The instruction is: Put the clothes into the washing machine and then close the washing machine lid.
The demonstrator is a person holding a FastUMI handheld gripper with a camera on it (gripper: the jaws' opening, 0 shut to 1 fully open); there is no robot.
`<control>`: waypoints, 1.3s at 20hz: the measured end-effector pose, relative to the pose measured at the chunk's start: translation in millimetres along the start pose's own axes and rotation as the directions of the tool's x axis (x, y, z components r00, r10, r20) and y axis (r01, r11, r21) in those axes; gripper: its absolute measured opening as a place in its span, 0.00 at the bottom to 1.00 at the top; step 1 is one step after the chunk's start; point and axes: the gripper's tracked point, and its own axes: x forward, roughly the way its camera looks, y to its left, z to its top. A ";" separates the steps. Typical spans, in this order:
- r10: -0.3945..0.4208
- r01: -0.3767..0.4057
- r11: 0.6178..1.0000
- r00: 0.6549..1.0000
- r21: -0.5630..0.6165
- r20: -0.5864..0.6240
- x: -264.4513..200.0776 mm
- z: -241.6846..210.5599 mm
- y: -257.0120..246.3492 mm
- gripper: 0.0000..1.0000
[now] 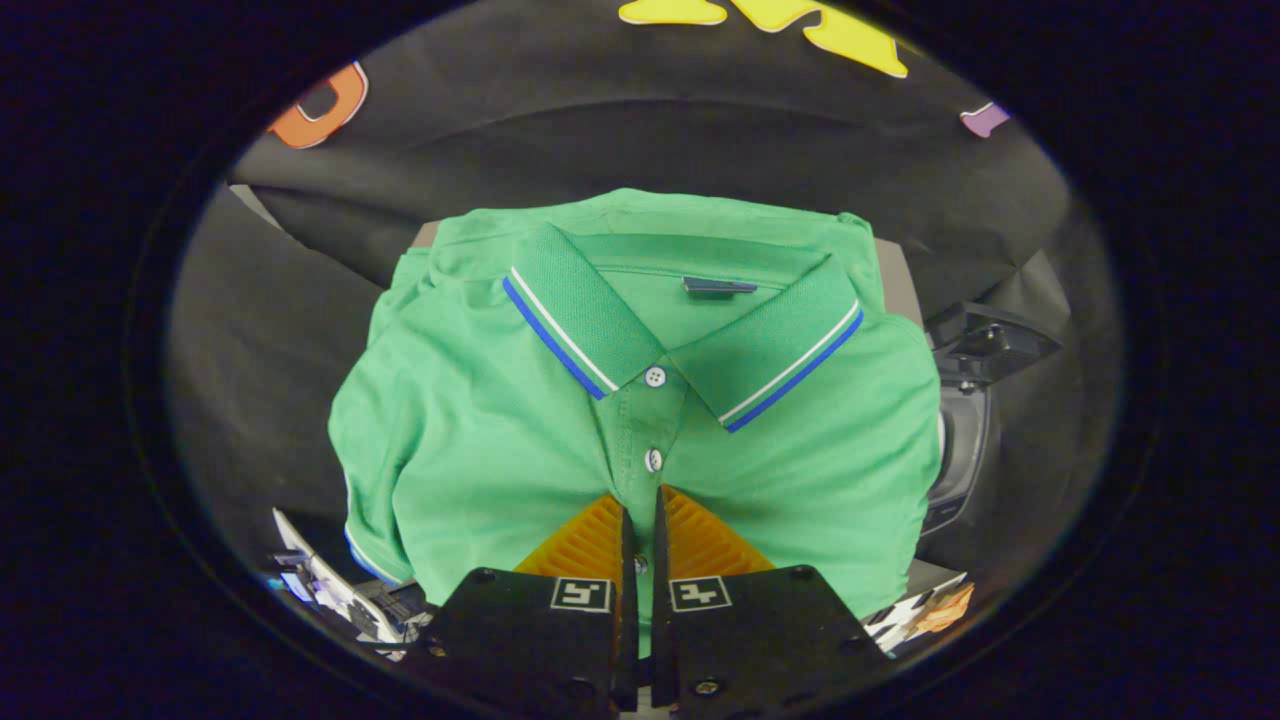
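Nearest to the camera, the gripper (640,500) has its two fingers (600,535) drawn almost together, with a thin strip of green cloth between them; they appear to pinch the button placket of the green polo shirt (500,450), just below its lower visible button, though the contact itself is partly hidden by the fingers. Another button shows in the narrow gap between them. This shirt is folded and lies face up directly ahead of the fingers, spreading to both sides of them. Its collar (580,320) has a white and a blue stripe along the edge and is turned down, with the upper button (655,376) closed at the point where the two collar halves meet. A small dark tag (718,286) sits inside the neck. Under the far corners of the shirt a pale surface (895,275) is visible, but I cannot tell what it is. Just to the right of the shirt stands a dark machine (965,440) with a rounded opening and a raised dark part (995,345) above it. Near the fingers, at both sides below the shirt, some printed sheets (330,590) lie.
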 end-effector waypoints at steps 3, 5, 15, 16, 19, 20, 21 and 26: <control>0.029 -0.029 1.000 1.000 -0.006 0.005 -9.6 3.7 -3.2 0.07; 0.035 -0.035 0.999 0.999 -0.005 0.031 -22.9 4.6 -5.7 0.07; 0.004 -0.001 1.000 0.989 -0.019 0.151 -70.7 -1.2 -46.5 0.06; 0.001 0.003 1.000 0.987 -0.024 0.162 -74.0 -4.1 -50.6 0.06; -0.020 0.025 0.999 0.980 -0.025 0.198 -91.4 -12.6 -61.7 0.07; -0.032 0.037 0.999 0.976 -0.022 0.216 -98.6 -15.2 -66.9 0.06; -0.044 0.051 0.999 0.969 -0.020 0.242 -102.7 -17.7 -75.7 0.07; -0.072 0.076 0.997 0.937 0.003 0.341 -129.8 -45.1 -96.3 0.07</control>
